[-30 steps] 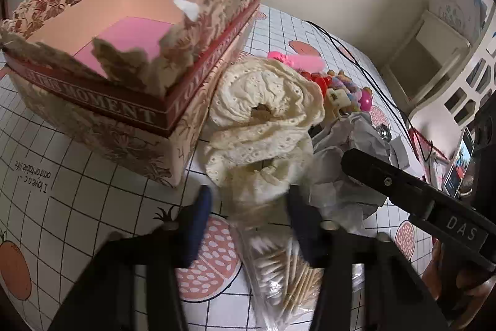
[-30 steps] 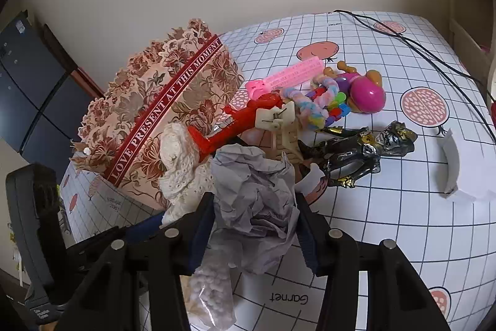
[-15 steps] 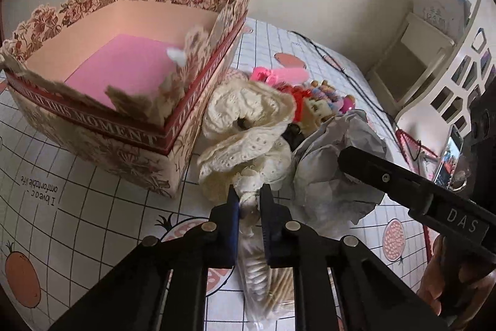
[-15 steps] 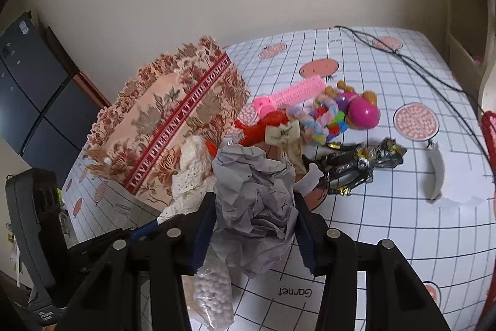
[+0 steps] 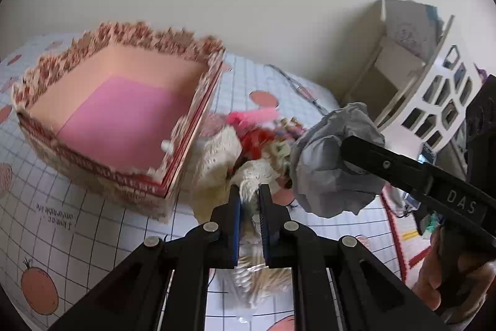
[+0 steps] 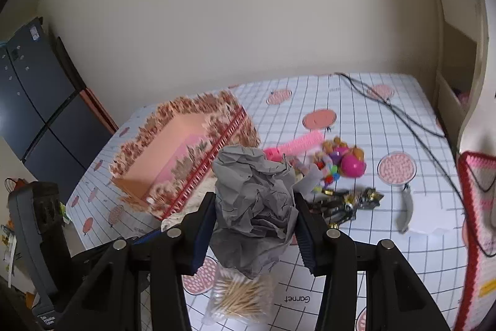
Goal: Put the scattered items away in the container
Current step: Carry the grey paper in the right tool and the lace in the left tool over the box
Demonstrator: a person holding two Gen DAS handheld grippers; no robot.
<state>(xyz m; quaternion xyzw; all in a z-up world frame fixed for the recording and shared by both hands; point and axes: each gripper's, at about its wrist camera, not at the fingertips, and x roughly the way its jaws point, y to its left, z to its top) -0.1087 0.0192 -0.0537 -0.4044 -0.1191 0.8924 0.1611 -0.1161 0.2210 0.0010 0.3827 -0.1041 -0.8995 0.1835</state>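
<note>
My left gripper (image 5: 250, 194) is shut on the cream lace cloth (image 5: 217, 154), whose folds hang lifted off the table just right of the floral box (image 5: 124, 188). The box stands with its pink floor (image 5: 124, 117) bare. My right gripper (image 6: 254, 207) is shut on a crumpled grey paper ball (image 6: 254, 191), held above the table; the same ball (image 5: 328, 172) shows at the right of the left wrist view. In the right wrist view the box (image 6: 186, 145) is behind and left of the ball.
A clear bag of cotton swabs (image 6: 238, 297) lies below the grippers. Farther right lie a pink comb (image 6: 297, 143), a bright bead toy with a pink ball (image 6: 344, 163), a dark gold figure (image 6: 347, 200), a grey clip (image 6: 404, 214) and a black cable (image 6: 403, 117).
My left gripper has closed on the lace cloth and risen with it. My right gripper has lifted the grey paper ball higher, uncovering the bag of swabs beneath.
</note>
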